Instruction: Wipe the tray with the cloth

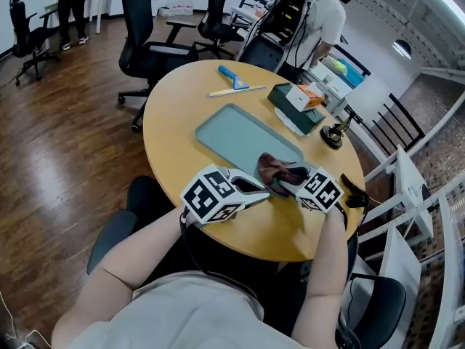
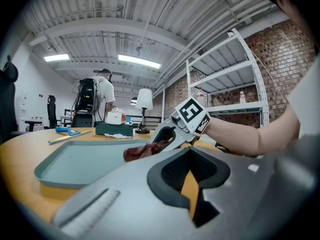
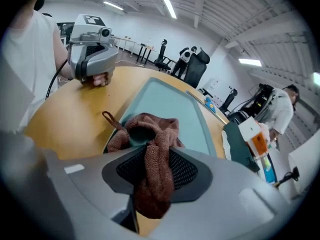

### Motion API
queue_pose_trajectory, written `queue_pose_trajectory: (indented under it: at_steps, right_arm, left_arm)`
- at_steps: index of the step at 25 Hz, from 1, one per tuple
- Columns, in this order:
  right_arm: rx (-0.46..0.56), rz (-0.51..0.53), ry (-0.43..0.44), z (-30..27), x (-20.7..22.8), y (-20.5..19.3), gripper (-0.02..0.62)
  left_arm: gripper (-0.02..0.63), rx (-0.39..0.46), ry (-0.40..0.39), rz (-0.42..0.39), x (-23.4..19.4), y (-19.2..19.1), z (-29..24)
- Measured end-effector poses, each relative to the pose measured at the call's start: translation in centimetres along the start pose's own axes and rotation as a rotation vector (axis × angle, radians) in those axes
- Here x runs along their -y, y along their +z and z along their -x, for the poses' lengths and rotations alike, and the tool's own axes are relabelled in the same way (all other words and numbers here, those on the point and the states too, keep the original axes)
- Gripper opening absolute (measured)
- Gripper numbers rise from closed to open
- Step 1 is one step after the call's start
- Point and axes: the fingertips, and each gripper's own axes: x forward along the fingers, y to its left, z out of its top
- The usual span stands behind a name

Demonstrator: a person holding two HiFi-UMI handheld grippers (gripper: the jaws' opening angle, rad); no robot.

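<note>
Right gripper is clamped tight on the brown cloth, a fold pinched between its jaws, the rest bunched on the near corner of the teal tray and its loop trailing onto the round wooden table. Left gripper sits just beside the cloth at the tray's near edge, jaws drawn together with nothing between them. Beyond the tray, a blue scraper lies flat.
</note>
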Motion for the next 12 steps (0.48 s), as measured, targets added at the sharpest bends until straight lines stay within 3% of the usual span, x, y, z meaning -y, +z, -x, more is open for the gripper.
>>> queue_pose_trajectory:
  at_steps: [4,7,9,12]
  right_arm:
    - [-0.030,-0.048,-0.086,1.1,2.0,-2.7,0.129]
    - [0.084,-0.115,-0.169,2.7,3.0,-1.7,0.129]
    - [0.198,-0.164,-0.275,5.4,4.2,-0.3,0.127]
    - [0.270,-0.210,-0.500,11.1,6.9,-0.2,0.127]
  left_arm:
    - [0.322,0.005,0.000,-0.003,0.1,0.4,0.2]
    - [0.322,0.004,-0.002,-0.002,0.0,0.3,0.3]
    - [0.322,0.004,-0.005,-0.001,0.0,0.2,0.2]
    - [0.322,0.010,-0.006,0.001,0.0,0.3,0.2]
